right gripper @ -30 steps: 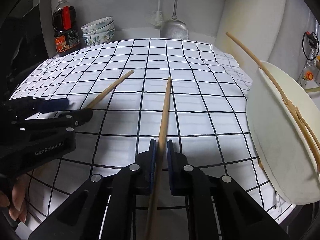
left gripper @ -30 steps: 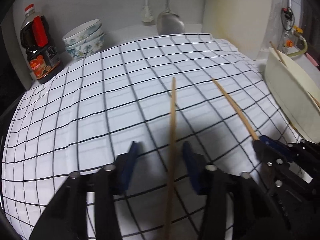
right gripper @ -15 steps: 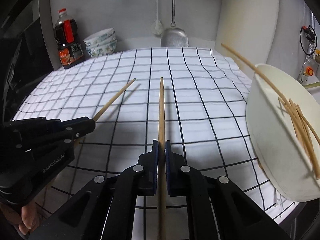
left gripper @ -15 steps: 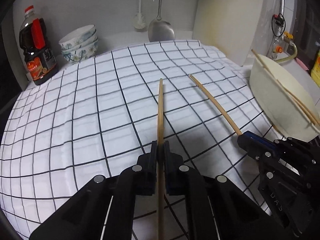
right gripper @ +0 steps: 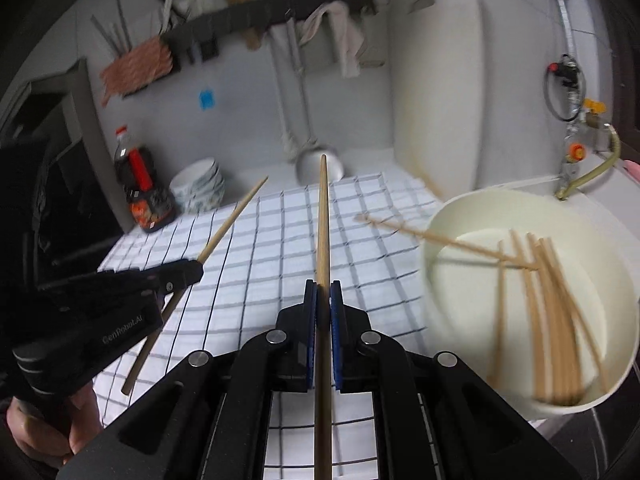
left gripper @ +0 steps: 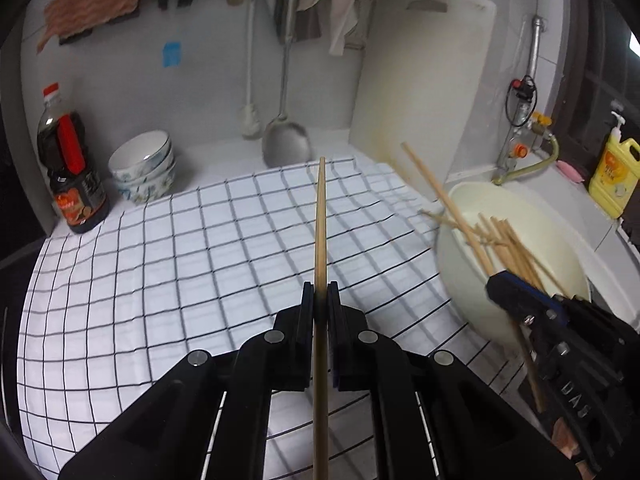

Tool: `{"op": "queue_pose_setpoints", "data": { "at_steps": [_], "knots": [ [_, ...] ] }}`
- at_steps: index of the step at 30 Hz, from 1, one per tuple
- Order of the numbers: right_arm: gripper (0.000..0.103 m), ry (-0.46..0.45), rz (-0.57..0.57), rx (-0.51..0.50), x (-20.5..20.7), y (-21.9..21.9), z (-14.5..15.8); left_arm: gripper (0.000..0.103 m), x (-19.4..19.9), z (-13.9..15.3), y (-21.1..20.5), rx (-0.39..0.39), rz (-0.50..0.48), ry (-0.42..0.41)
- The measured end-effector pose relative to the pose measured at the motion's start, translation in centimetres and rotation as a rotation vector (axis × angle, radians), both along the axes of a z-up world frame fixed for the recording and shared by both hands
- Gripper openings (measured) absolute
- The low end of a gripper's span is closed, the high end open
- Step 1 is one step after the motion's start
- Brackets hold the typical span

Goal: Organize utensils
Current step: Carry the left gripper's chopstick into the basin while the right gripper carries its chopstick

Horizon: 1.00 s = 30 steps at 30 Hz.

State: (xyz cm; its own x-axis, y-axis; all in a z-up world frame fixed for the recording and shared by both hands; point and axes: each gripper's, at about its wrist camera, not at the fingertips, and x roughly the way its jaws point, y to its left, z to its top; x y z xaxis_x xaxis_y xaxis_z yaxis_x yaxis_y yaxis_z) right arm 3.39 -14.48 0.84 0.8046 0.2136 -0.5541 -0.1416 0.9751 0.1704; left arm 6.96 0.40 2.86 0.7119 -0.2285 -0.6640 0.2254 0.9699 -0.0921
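cream basin (right gripper: pixel 532 404): set at the right edge of the checked cloth (left gripper: pixel 160 280); a loose bundle of chopsticks (right gripper: pixel 552 320) is held inside, several propped on the rim, tips poking out over the cloth.
stacked bowls (left gripper: pixel 142 166): seen at the cloth's far-left corner, patterned; contents cannot be made out.
sauce bottle (left gripper: pixel 72 168): placed just beside the bowls, dark liquid, red cap.
yellow bottle (left gripper: pixel 612 178): pump type, on the ledge beyond the basin.
left gripper (left gripper: pixel 320 300): jaws pressed together on the left chopstick (left gripper: pixel 320 220), which is lifted clear of the cloth and pointed at the back wall.
right gripper (right gripper: pixel 323 304): jaws clamped on the right chopstick (right gripper: pixel 323 220), likewise held off the cloth.
surface: white cloth with a black grid, spread over the counter; nothing else is seen lying on it.
room: white wall; ladle (left gripper: pixel 286 144) and a white utensil hung from a dark rail, rags draped over it; cutting board (left gripper: pixel 424 80) leaned at the far-right corner; tap and hose behind the basin.
hidden: rear ends of both held sticks are cut off by the frame bottom; basin sticks are motion-blurred in the right wrist view, count not readable; basin's near side is blocked by the right gripper in the left wrist view.
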Motion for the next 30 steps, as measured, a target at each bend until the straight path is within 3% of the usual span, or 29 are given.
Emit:
{"op": "queue_pose_setpoints", "data": {
  "at_steps": [6,13,21,30],
  "knots": [
    [0.006,-0.051,-0.138,0.03,-0.6,-7.0,3.0,0.007,0.7,1.9,-5.6,-0.004,-0.054,-0.045],
    [0.006,-0.01,-0.269,0.052,-0.5,-13.0,2.9,0.007,2.4,2.2,-12.6,0.005,-0.132,-0.064],
    [0.006,0.015,-0.331,0.037,-0.2,-14.8,1.8,0.007,4.2,1.5,-17.5,0.02,-0.247,-0.084],
    [0.006,0.075,-0.397,0.026,1.2,-16.4,-0.4,0.007,6.3,-0.1,-18.3,0.023,-0.289,-0.077]
  ]
}}
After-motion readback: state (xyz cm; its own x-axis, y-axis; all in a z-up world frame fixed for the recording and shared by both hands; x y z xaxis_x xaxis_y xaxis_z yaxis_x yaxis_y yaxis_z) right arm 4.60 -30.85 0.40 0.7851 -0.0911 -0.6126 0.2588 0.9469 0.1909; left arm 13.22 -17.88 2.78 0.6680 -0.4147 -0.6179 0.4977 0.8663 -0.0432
